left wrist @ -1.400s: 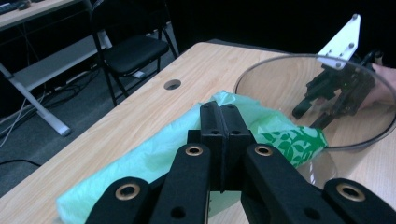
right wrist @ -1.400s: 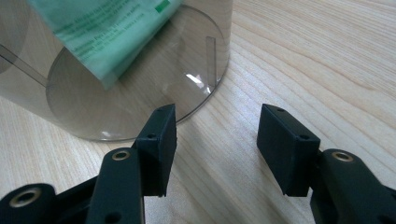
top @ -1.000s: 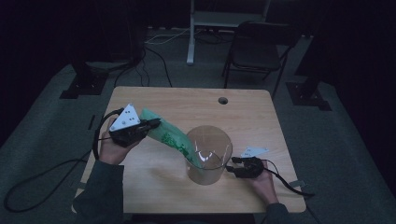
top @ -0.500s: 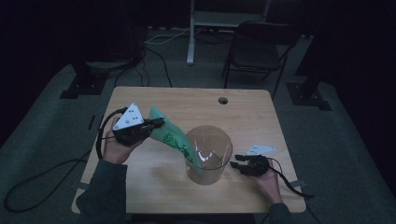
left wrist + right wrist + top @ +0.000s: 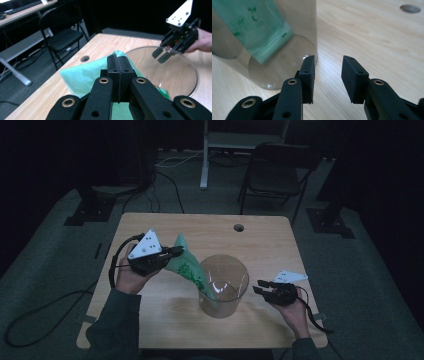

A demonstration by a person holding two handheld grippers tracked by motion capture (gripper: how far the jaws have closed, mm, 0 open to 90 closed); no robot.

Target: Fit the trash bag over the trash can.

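Note:
My left gripper [image 5: 176, 252] is shut on the top edge of a green plastic bag [image 5: 187, 267]. The bag slants down to the right, its lower end inside a clear round container [image 5: 223, 285] at the middle of the table. In the left gripper view the jaws [image 5: 117, 58] meet over the bag [image 5: 80, 77], with the container's rim [image 5: 175, 72] beyond. My right gripper [image 5: 259, 287] hovers just right of the container, pointing at it; its jaws have just been closing, with nothing between them. In the right gripper view the open gripper [image 5: 328, 61] faces the container's base [image 5: 299, 25].
The wooden table [image 5: 260, 240] has a round cable hole [image 5: 238, 227] near its far edge. A black folding chair [image 5: 272, 175] and a desk frame stand behind the table. Cables trail on the floor at the left.
My right gripper has risen and drawn slightly away from the container, and its jaws stand narrower. The left gripper and the bag have hardly moved.

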